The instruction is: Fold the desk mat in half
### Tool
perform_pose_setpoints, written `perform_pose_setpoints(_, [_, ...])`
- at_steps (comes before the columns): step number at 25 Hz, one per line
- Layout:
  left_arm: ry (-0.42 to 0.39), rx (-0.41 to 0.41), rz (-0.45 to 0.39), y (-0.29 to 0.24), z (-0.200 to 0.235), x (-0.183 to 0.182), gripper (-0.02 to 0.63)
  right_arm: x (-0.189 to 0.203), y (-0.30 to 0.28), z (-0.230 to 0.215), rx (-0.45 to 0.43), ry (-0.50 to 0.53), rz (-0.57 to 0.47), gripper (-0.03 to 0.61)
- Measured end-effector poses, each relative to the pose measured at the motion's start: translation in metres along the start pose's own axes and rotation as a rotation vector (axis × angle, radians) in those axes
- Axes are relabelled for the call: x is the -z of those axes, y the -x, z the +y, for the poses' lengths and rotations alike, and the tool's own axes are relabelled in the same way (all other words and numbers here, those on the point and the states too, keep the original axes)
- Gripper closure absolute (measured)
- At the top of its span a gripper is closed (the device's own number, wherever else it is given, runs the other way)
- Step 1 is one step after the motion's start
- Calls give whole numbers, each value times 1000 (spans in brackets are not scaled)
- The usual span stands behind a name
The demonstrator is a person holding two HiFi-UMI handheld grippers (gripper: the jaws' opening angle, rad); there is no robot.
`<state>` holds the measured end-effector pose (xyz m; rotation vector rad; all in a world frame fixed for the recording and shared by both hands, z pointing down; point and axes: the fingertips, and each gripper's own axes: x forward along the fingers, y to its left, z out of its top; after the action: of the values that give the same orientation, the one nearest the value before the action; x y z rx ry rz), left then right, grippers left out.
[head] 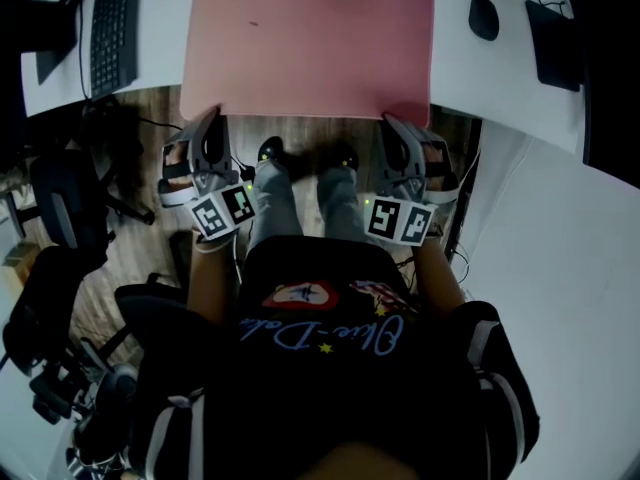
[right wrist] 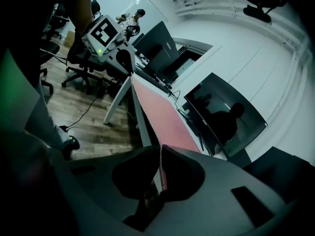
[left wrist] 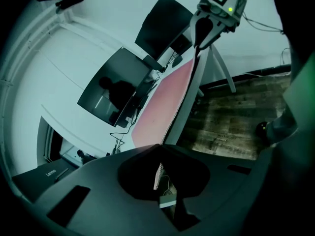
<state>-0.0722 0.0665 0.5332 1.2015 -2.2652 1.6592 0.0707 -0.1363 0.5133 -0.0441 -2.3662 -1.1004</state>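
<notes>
On near edge of desk mat (head: 310,38), left tongs (head: 212,120) clamped, right tongs (head: 393,123) clamped

Every picture bulges like a fisheye, with straight lines bowed and the corners black. From my head, the desk (head: 465,68) at the top glares white and the desk mat (head: 310,38) is an evenly lit pink, while the lower half sinks into murk. Both gripper views carry a cold teal cast. Their lower foreground is dark and soft, and a monitor (left wrist: 118,85) at left centre mirrors a dim silhouette.
</notes>
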Motion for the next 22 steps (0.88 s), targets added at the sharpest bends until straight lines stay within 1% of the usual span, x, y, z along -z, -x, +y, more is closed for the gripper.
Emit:
perform_pose_setpoints(4, [7,-12,8,2,13,-6,598,-6,0,-13,7,9,-35,566])
perform_pose_setpoints(9, [44,-22,14,4,28,-14,598,-14,1,-29,0,19,-73,566])
perform_pose_setpoints(13, [56,-23,51,5,34,-16,598,-18,-1,-38,-22,30,-109,566])
perform_pose_setpoints(17, [55,-43,91,6,36,-20,598,-20,-3,-49,-35,26,-148,566])
perform_pose_setpoints(22, [49,-69,106,4,48,-27,598,-22,-3,-60,-45,6,-176,566])
